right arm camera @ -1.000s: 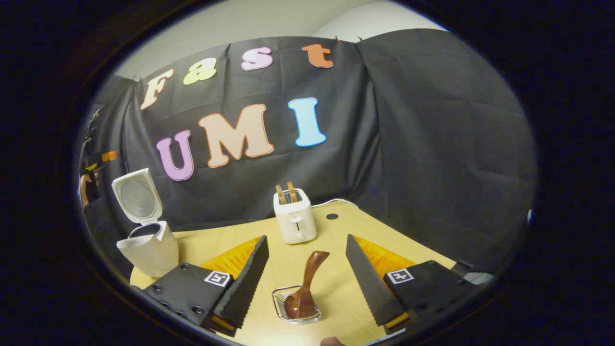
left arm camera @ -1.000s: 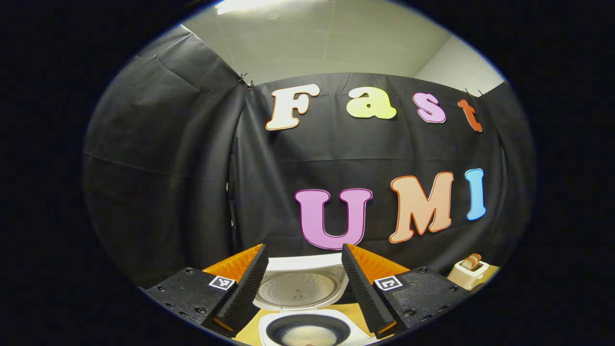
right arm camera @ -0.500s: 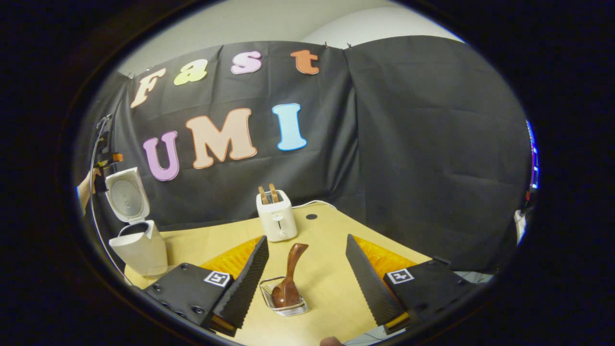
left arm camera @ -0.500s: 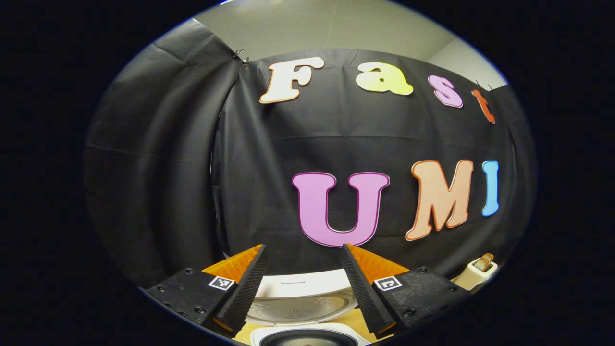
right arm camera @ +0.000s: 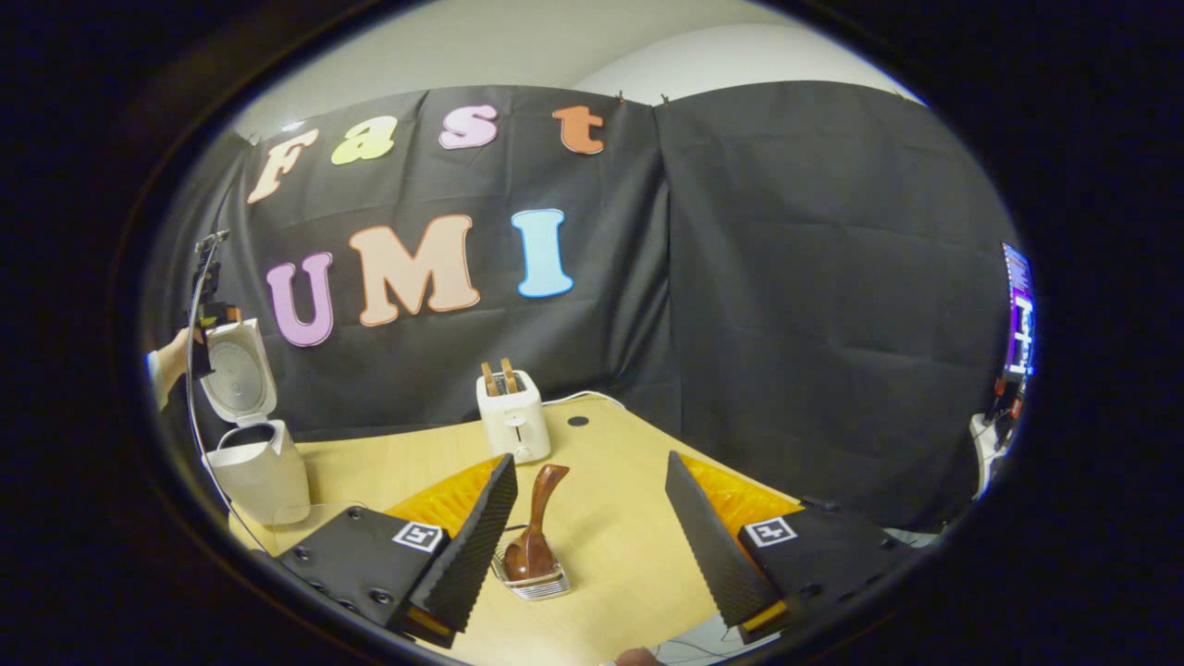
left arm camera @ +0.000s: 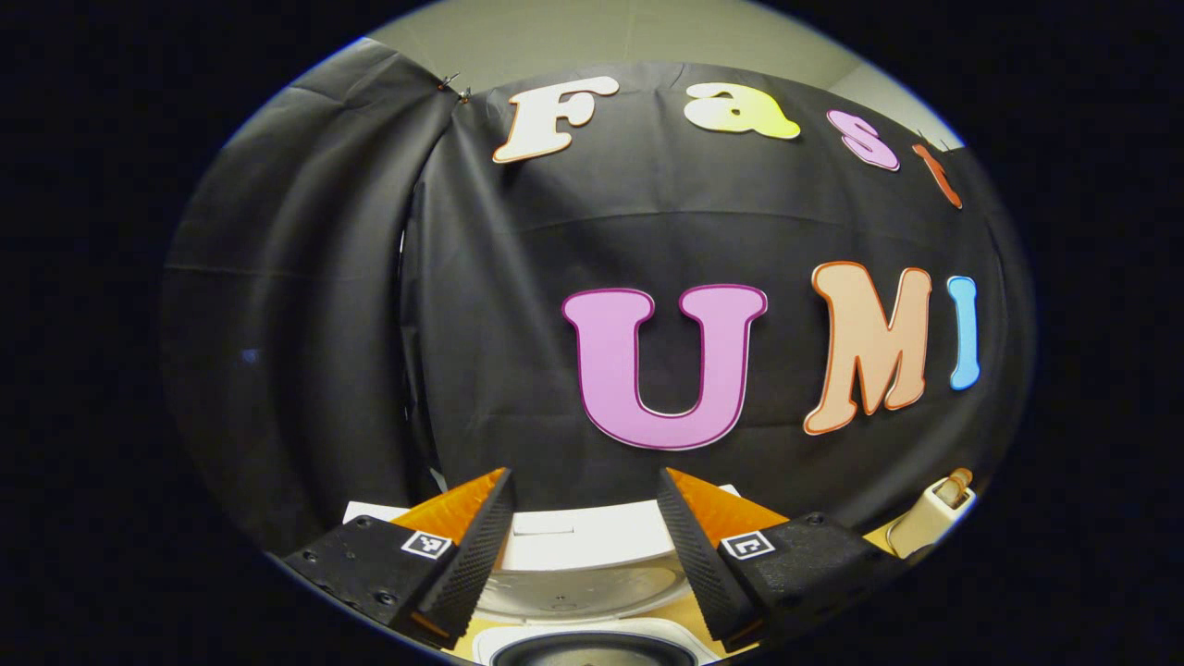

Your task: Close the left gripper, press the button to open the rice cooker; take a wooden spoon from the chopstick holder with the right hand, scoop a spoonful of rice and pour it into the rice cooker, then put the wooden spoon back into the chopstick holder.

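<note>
Right now the rice cooker (right arm camera: 257, 435) stands open at the worktop's (right arm camera: 610, 536) left end, with the left gripper (left arm camera: 583, 518) above it, fingers spread. Beside the toaster (right arm camera: 511, 414), the wooden spoon (right arm camera: 536, 527) rests in its holder (right arm camera: 532, 583), near the right gripper (right arm camera: 587, 523), fingers spread, empty.

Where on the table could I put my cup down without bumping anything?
Bare table lies between the rice cooker and the toaster, and again right of the wooden spoon, toward the far corner. It is crowded near the spoon's holder, beside the right gripper.
</note>
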Action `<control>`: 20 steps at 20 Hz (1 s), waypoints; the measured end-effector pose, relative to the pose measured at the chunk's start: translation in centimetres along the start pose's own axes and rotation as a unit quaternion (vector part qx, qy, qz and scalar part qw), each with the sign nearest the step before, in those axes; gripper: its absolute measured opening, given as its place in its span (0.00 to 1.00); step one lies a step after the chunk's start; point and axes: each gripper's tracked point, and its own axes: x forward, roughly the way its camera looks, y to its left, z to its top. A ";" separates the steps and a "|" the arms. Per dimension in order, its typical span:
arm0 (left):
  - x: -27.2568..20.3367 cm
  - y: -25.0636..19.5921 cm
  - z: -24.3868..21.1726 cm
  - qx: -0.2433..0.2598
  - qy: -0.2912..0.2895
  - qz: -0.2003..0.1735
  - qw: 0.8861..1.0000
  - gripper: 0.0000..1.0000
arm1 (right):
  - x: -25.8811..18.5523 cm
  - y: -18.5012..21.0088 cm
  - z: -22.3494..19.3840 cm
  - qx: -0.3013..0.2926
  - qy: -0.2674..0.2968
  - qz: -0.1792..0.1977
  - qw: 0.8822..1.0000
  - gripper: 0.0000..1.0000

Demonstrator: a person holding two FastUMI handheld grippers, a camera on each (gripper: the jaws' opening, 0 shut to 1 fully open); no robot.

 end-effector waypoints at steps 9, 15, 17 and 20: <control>-4.9 -1.2 -1.2 -0.006 0.022 -0.013 1.000 0.90 | 1.3 1.0 0.7 0.019 -0.006 0.037 0.999 1.00; -10.0 -2.4 -3.7 -0.023 0.031 -0.012 0.999 0.88 | 2.4 2.7 1.3 0.026 -0.011 0.082 0.996 1.00; -11.4 -2.7 -4.7 -0.021 0.035 -0.010 0.999 0.88 | 3.0 3.2 1.3 0.026 -0.007 0.097 0.995 1.00; -13.3 -3.2 -6.6 -0.032 0.048 -0.007 0.998 0.87 | 3.7 3.5 1.5 0.021 -0.005 0.115 0.993 1.00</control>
